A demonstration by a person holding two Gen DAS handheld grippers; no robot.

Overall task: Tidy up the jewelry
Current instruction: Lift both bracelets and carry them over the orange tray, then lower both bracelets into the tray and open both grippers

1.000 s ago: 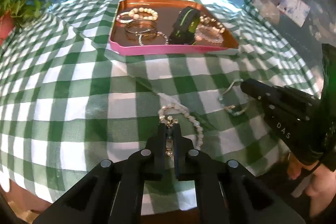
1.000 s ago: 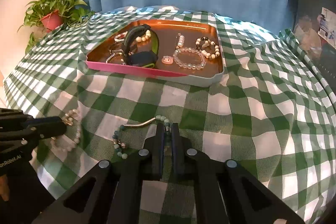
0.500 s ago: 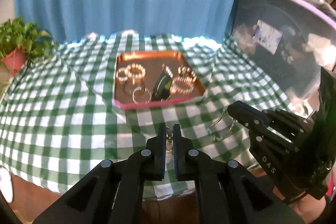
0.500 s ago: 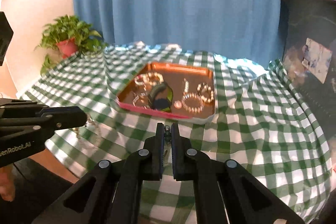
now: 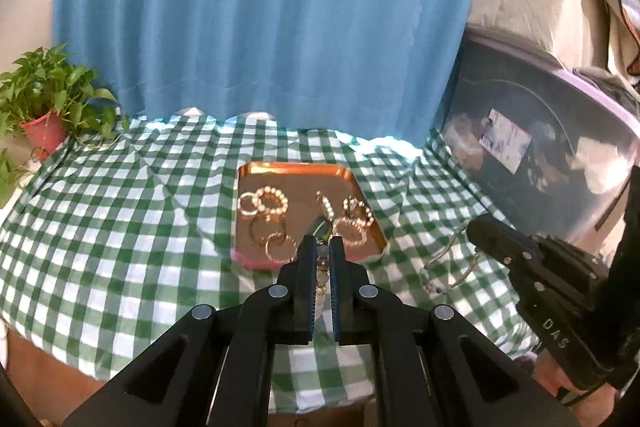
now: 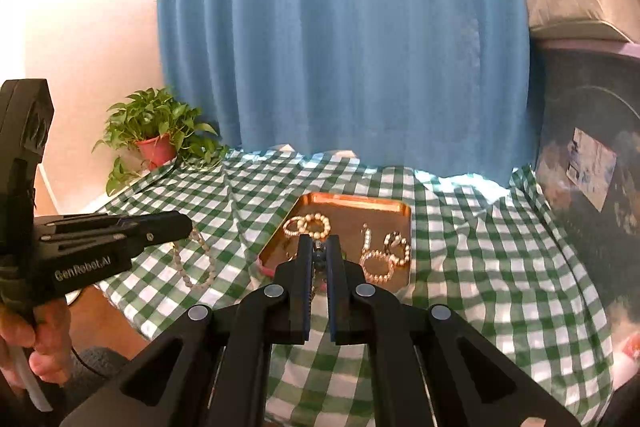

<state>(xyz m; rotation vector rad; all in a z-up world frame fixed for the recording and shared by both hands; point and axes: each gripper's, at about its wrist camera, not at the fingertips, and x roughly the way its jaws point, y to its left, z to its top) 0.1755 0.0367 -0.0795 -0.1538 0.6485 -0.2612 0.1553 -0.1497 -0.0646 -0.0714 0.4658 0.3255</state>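
several bracelets already lie in the copper-coloured rectangular metal tray in the left wrist view, where the left gripper pinches a pale beaded bracelet above the green checked tablecloth, while the right wrist view shows the right gripper clamped on a thin blue-beaded bracelet, neither yet in the tray.

Even daylight through the blue curtain; white glare along the back edge of the checked tablecloth. The copper tray gleams. Fisheye bending and dark vignetting at the corners (both views); the dark bin shows hazy reflections.
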